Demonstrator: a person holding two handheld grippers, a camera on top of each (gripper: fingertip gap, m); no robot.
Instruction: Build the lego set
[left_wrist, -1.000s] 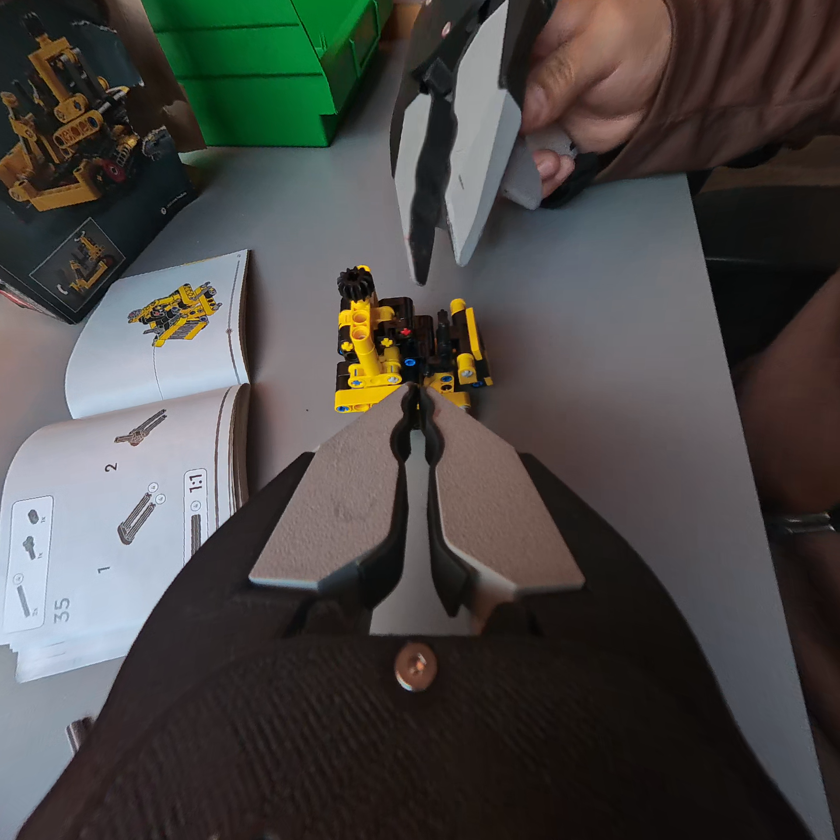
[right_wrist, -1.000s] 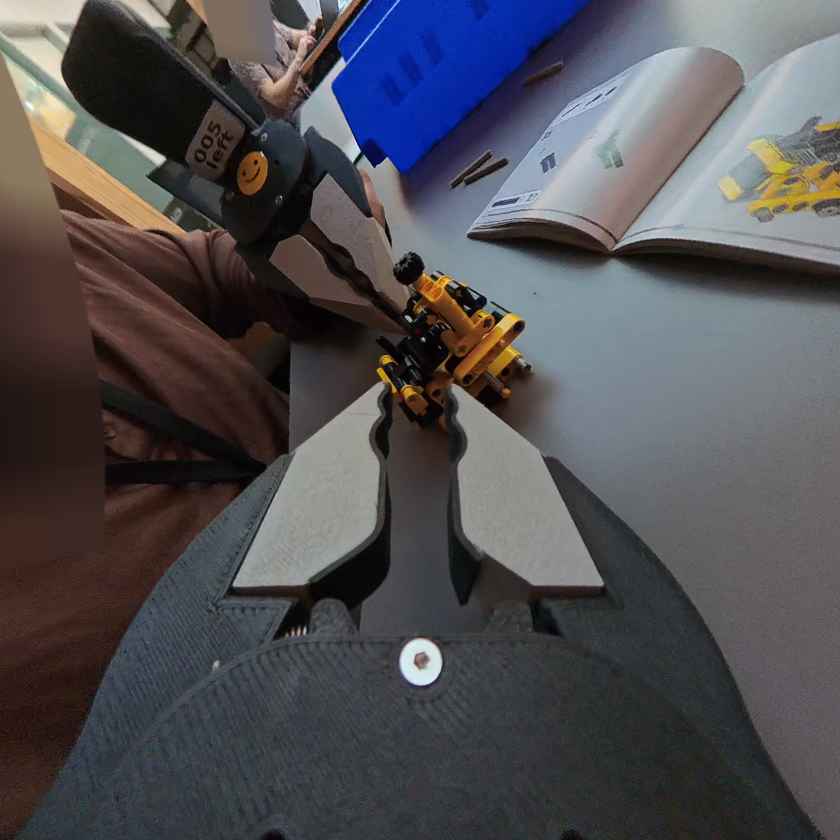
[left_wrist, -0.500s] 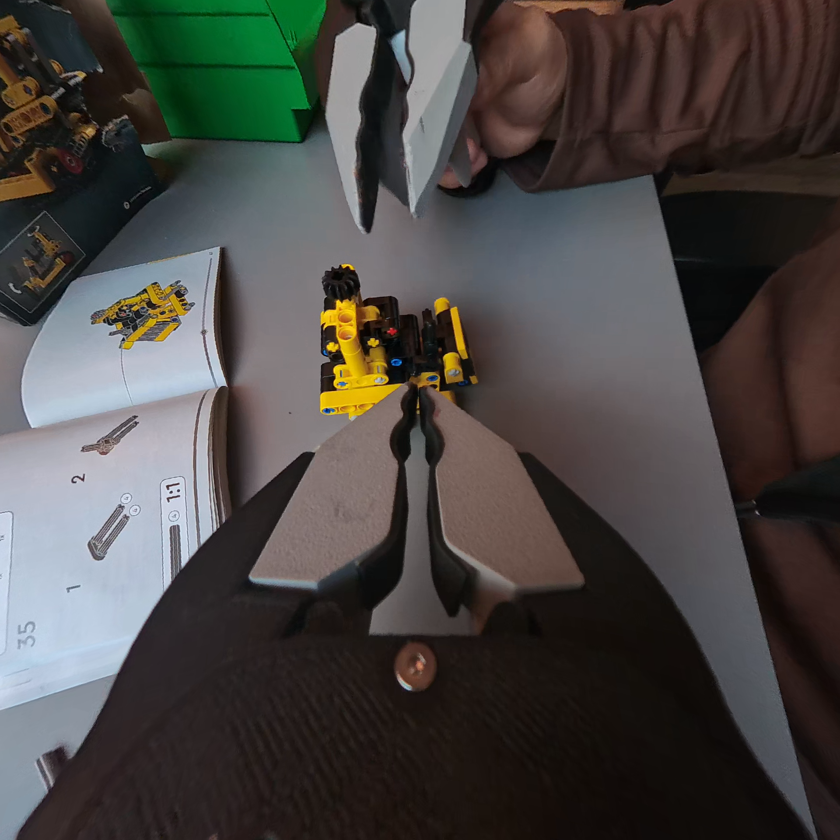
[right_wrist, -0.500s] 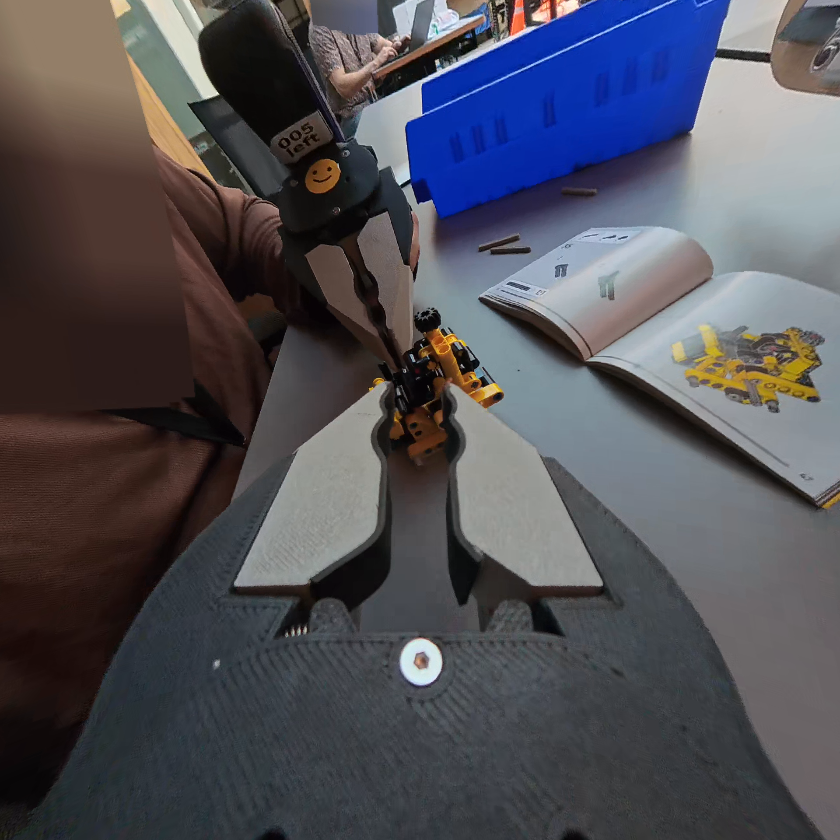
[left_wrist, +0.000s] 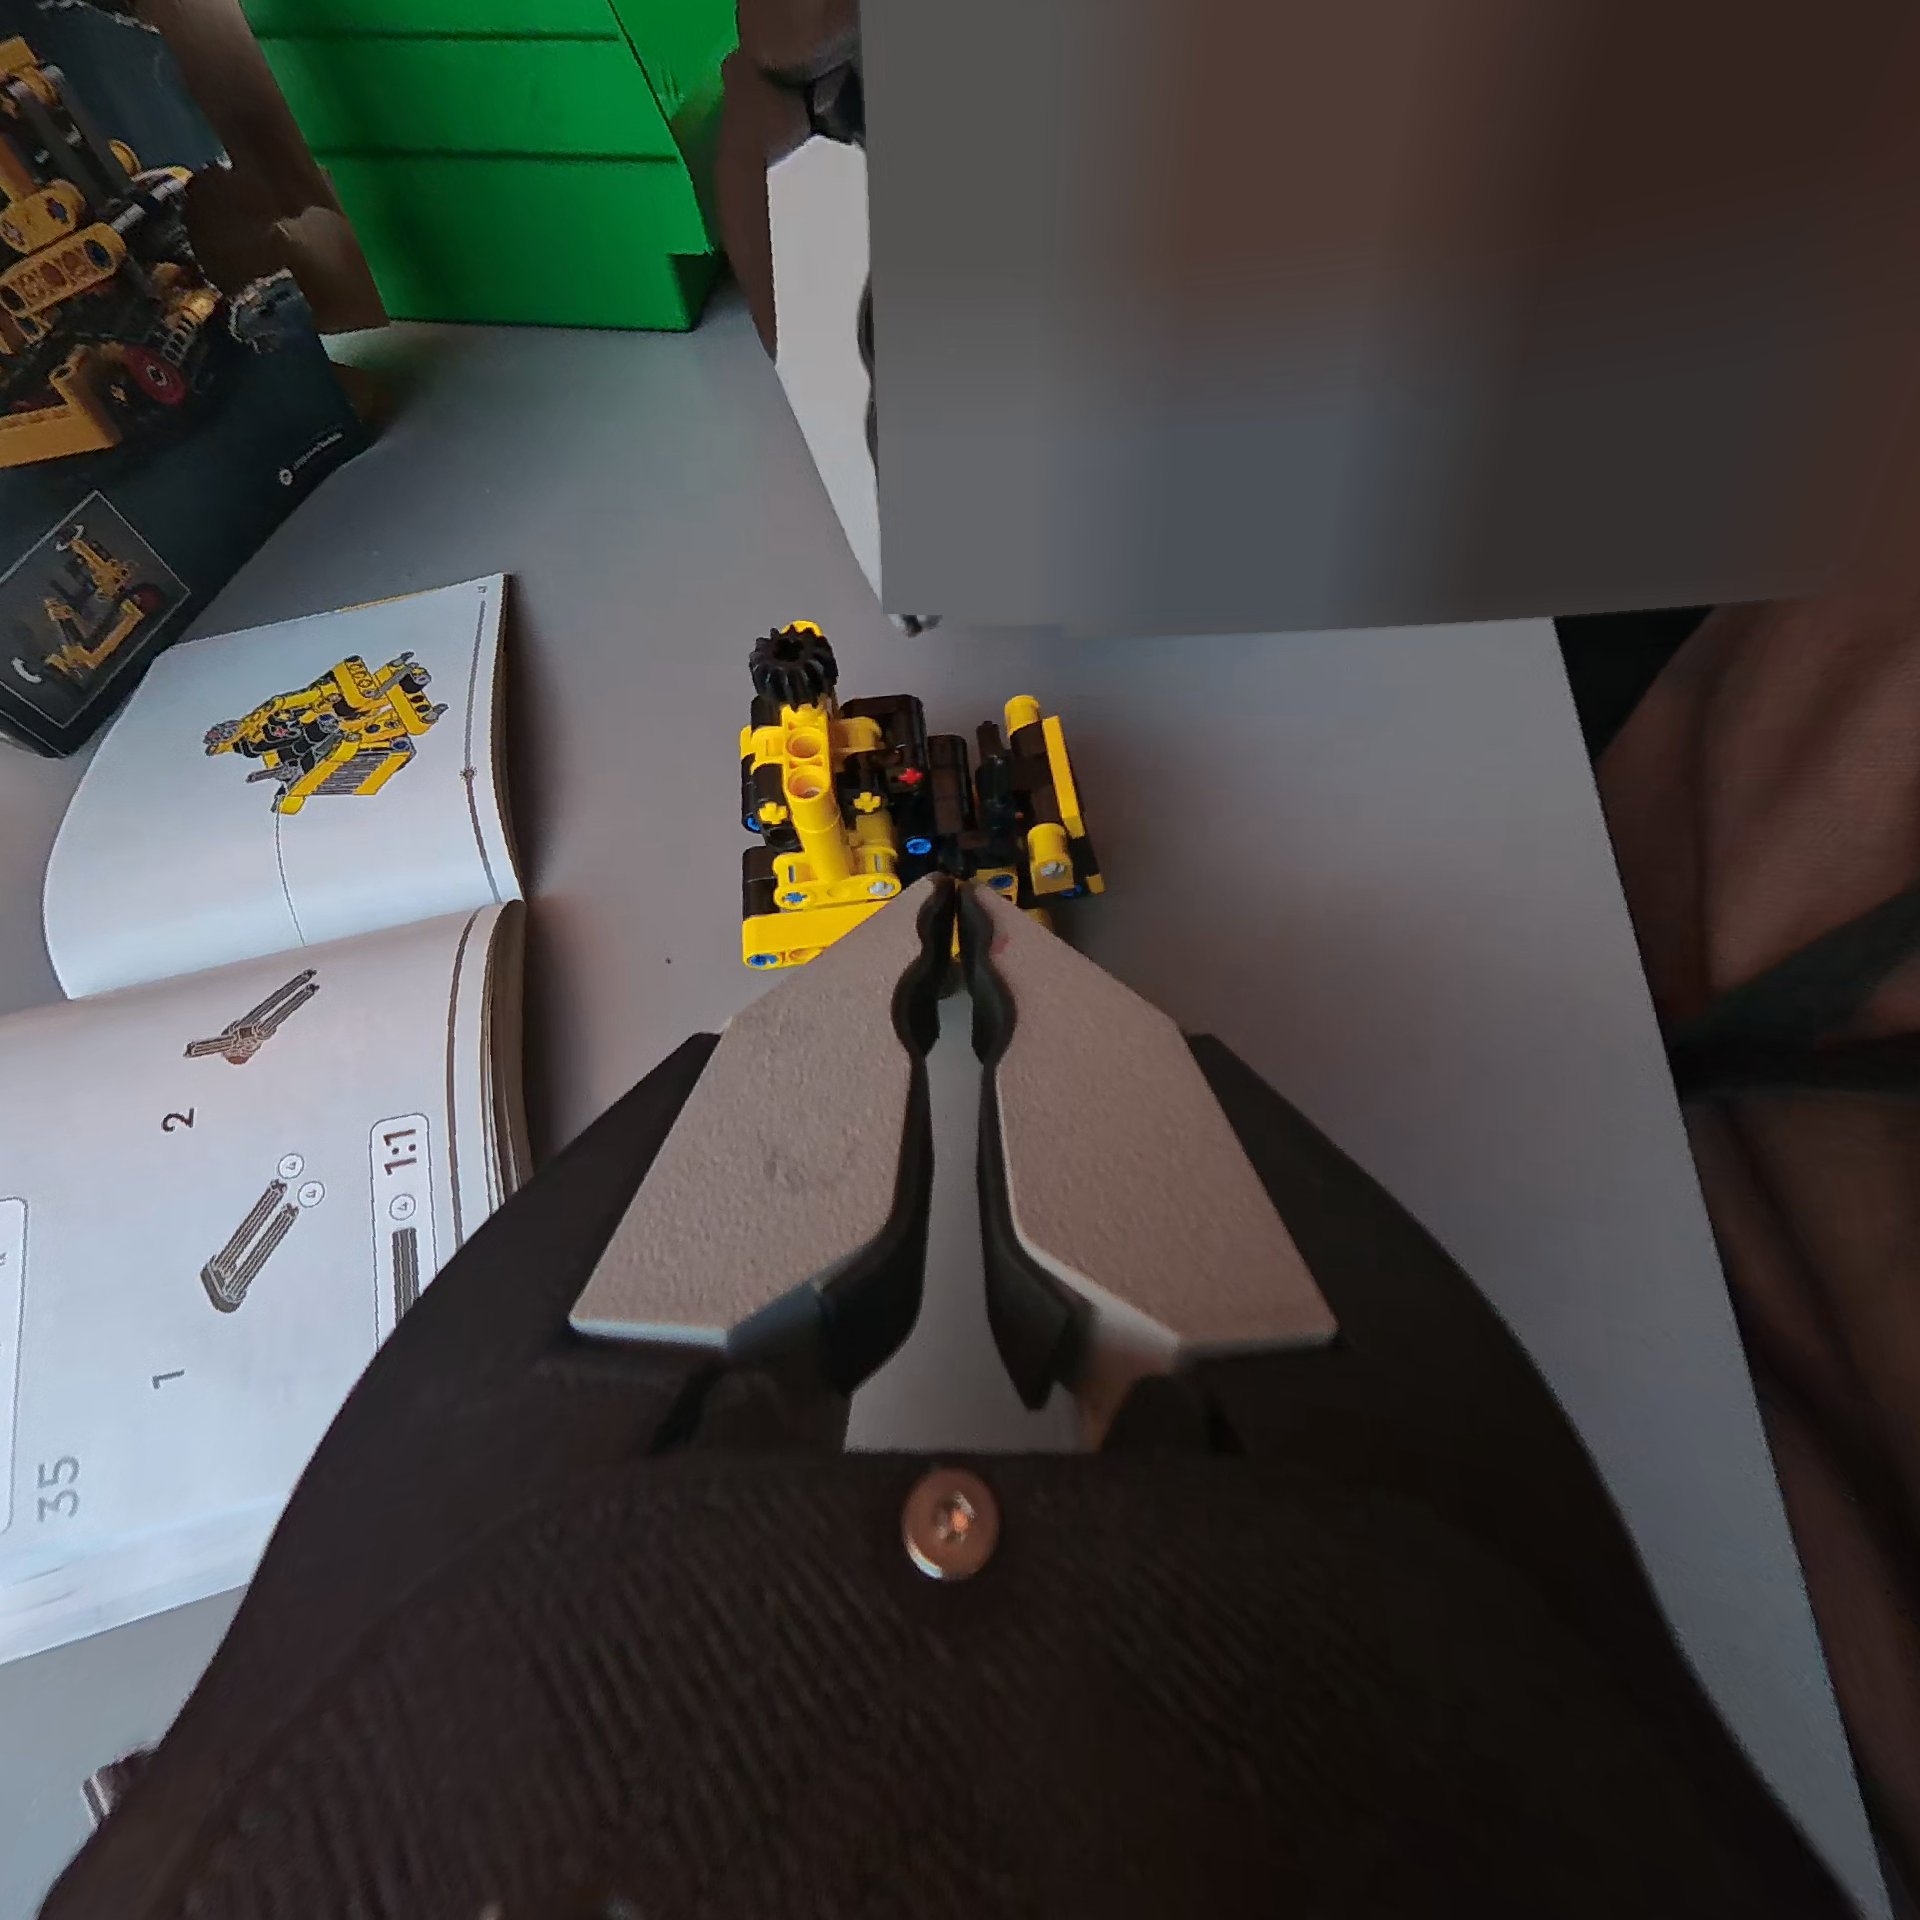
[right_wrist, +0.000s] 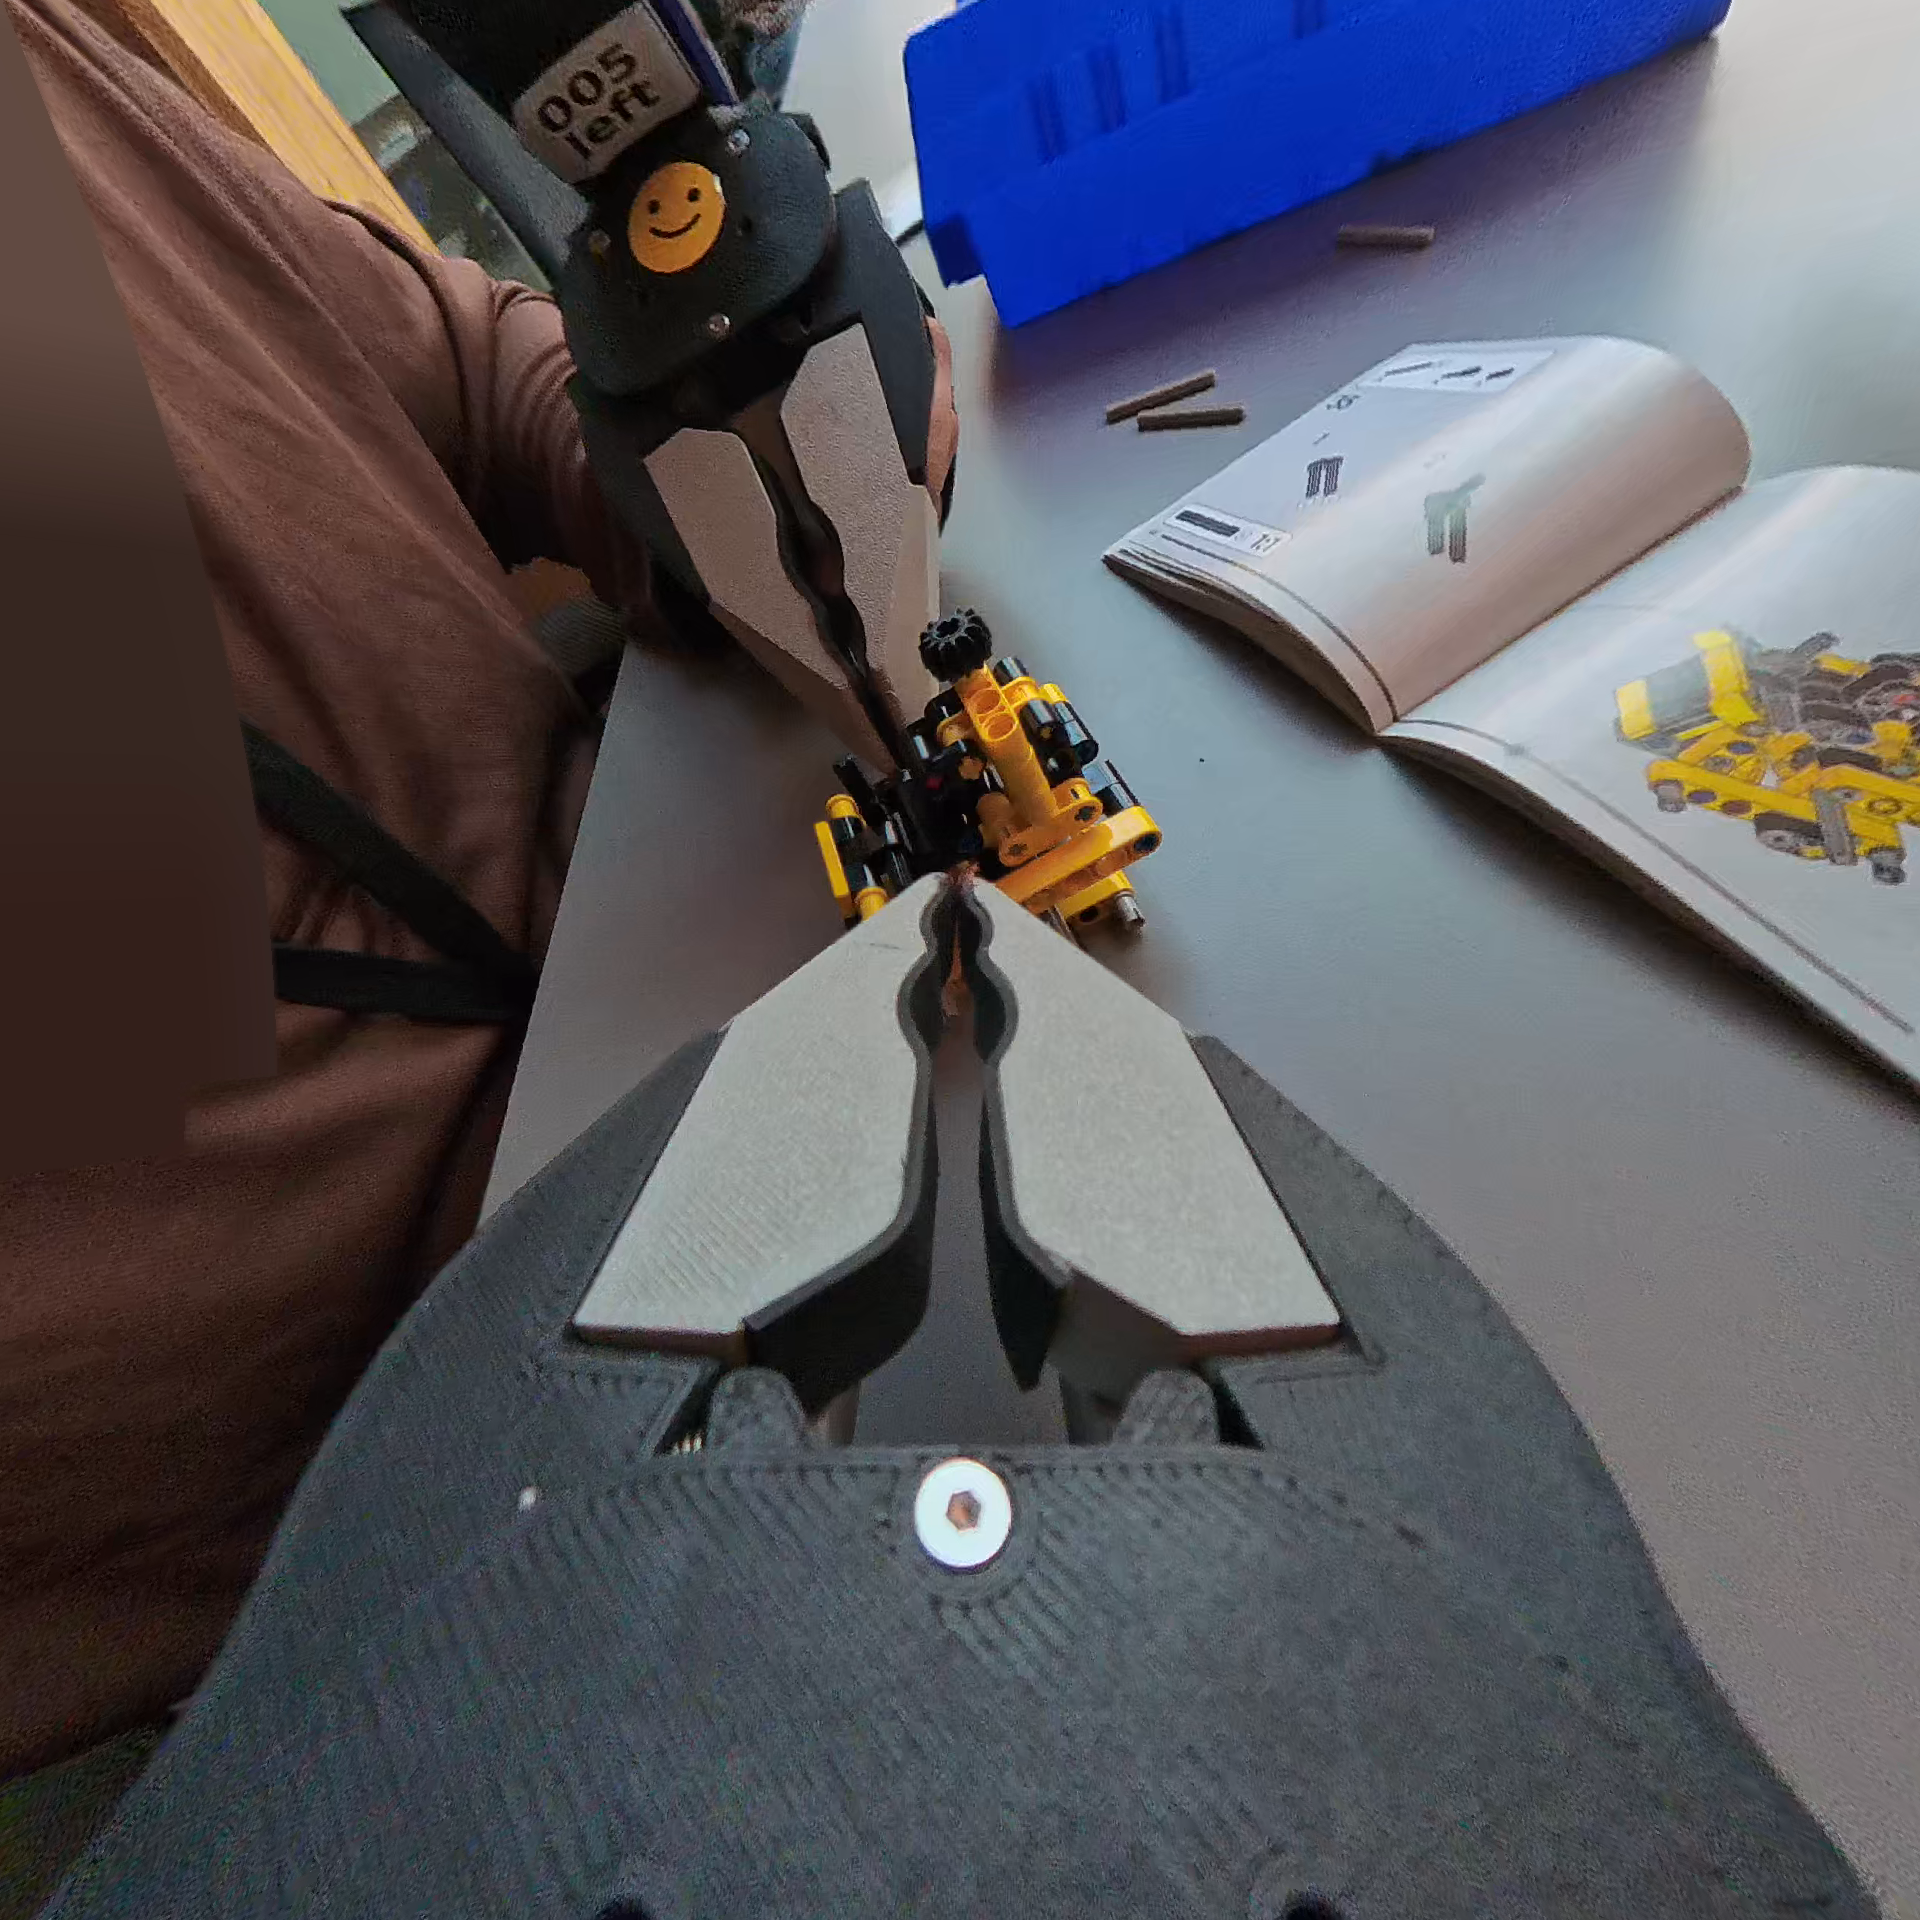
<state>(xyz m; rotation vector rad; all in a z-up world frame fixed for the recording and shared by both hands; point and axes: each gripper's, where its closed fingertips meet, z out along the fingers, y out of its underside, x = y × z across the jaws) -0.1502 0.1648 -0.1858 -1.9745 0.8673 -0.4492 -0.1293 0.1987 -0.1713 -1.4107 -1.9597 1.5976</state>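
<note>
A small yellow and black lego model (left_wrist: 904, 810) with a black gear on top lies on the grey table (left_wrist: 1299, 935). My left gripper (left_wrist: 956, 899) is shut, its tips pinching a thin black part at the model's near side. In the right wrist view it (right_wrist: 883, 743) comes down onto the model (right_wrist: 997, 790) from the far side. My right gripper (right_wrist: 956, 888) is shut at the model's opposite end, with a thin brown piece (right_wrist: 948, 997) showing between its jaws. In the left wrist view only one of the right gripper's pale fingers (left_wrist: 821, 343) shows beside a blurred patch.
An open instruction booklet (left_wrist: 260, 831) lies left of the model, also in the right wrist view (right_wrist: 1558, 582). The set's box (left_wrist: 125, 364) and a green bin (left_wrist: 499, 156) stand behind. A blue bin (right_wrist: 1247, 125) and two loose brown axles (right_wrist: 1174, 403) lie farther off. The table edge runs close by the model. The left gripper's tips are roughly 5 cm from the right gripper's.
My right gripper, open around the model's end before, is now shut there. In the left wrist view it has moved up and away. My left gripper stays shut on the model.
</note>
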